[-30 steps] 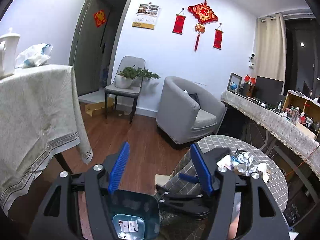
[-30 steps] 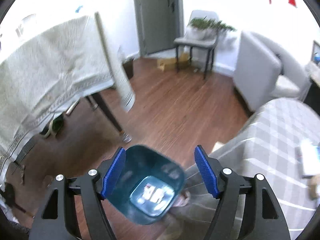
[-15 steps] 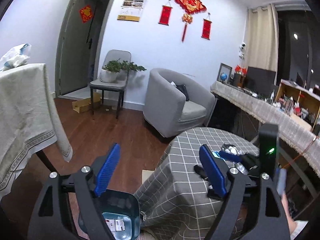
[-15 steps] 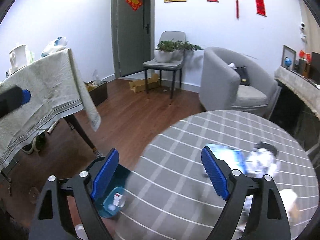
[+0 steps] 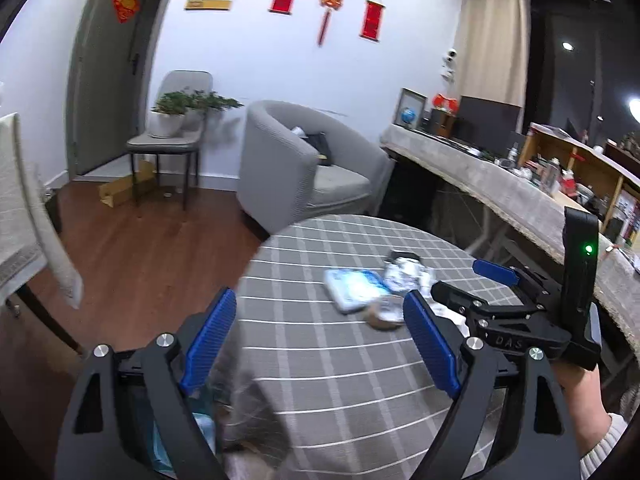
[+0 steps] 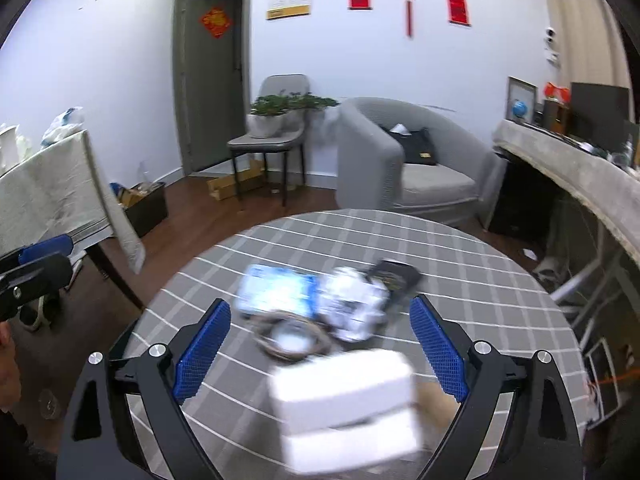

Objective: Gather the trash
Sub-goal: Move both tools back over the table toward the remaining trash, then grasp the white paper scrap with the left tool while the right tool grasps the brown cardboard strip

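A heap of trash lies on the round table's grey checked cloth (image 5: 320, 384): a blue and white packet (image 5: 354, 288), crumpled foil (image 5: 404, 272) and a small round piece (image 5: 384, 316). My left gripper (image 5: 320, 340) hovers open over the near part of the cloth, with nothing between its fingers. My right gripper (image 6: 320, 348) is over the heap and its jaws are opening. A blurred white box (image 6: 344, 400) shows between them, untouched by the pads. Beyond it lie the packet (image 6: 276, 292), foil (image 6: 352, 308) and a dark wrapper (image 6: 394, 276). A teal bin (image 5: 200, 420) stands on the floor at the table's left.
A grey armchair (image 5: 304, 168) and a chair bearing a potted plant (image 5: 168, 136) stand beyond the table. A cloth-draped table (image 6: 52, 188) is at the left. A long cluttered counter (image 5: 500, 188) runs along the right. Wooden floor lies between.
Both views swung from the teal bin on the floor up and right onto the round table and its trash. Both pairs of jaws have spread wider.
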